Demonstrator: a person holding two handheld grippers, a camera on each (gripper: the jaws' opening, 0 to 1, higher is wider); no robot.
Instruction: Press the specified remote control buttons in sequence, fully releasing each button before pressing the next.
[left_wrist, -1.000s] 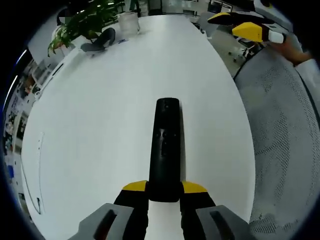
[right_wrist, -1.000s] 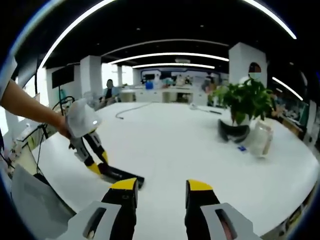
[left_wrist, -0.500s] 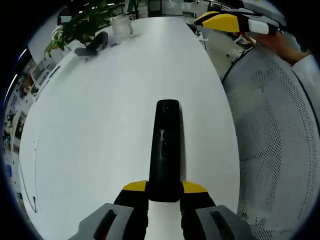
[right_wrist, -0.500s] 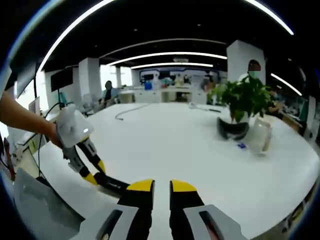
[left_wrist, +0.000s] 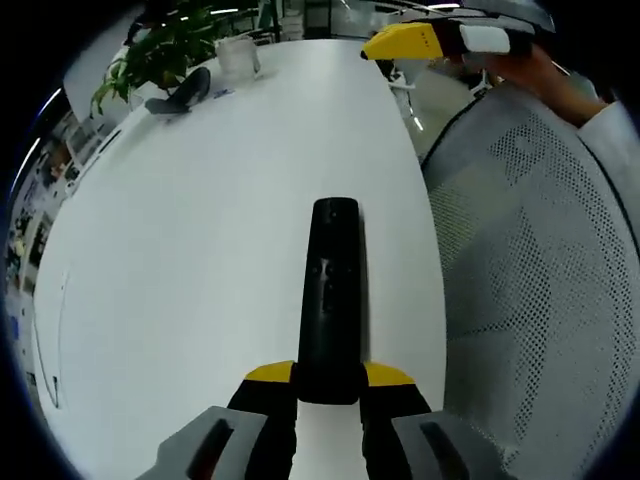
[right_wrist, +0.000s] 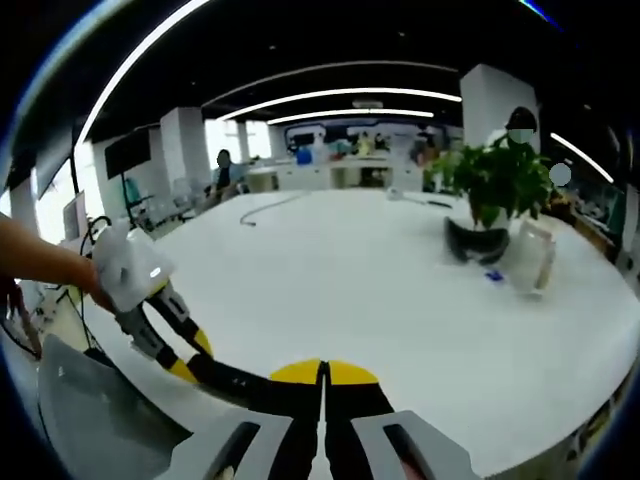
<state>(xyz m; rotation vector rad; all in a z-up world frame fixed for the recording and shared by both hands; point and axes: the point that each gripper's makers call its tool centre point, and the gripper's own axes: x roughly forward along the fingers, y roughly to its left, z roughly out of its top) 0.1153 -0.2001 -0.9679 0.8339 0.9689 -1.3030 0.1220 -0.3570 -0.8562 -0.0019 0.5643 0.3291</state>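
Observation:
A long black remote control (left_wrist: 330, 290) lies lengthwise along the white table (left_wrist: 200, 250), buttons up. My left gripper (left_wrist: 328, 375) is shut on its near end, one yellow-tipped finger on each side. The right gripper (left_wrist: 405, 42), held by a hand, hovers at the top right of the left gripper view, well beyond the remote. In the right gripper view, my right gripper (right_wrist: 322, 372) has its yellow tips pressed together with nothing between them. The left gripper (right_wrist: 185, 358) stands to its lower left, holding the remote (right_wrist: 235, 378) just above the table (right_wrist: 350, 290).
A potted plant (left_wrist: 165, 50) (right_wrist: 500, 180), a dark curved object (left_wrist: 185, 90) (right_wrist: 475, 240) and a clear cup (left_wrist: 235, 55) (right_wrist: 535, 265) stand at the table's far side. A grey mesh chair (left_wrist: 540, 260) (right_wrist: 90, 410) borders the near edge. A cable (right_wrist: 265, 205) lies farther back.
My right gripper's jaws have gone from wide apart to fully shut. In the left gripper view the right gripper has drifted leftward. The left gripper still holds the remote the same way.

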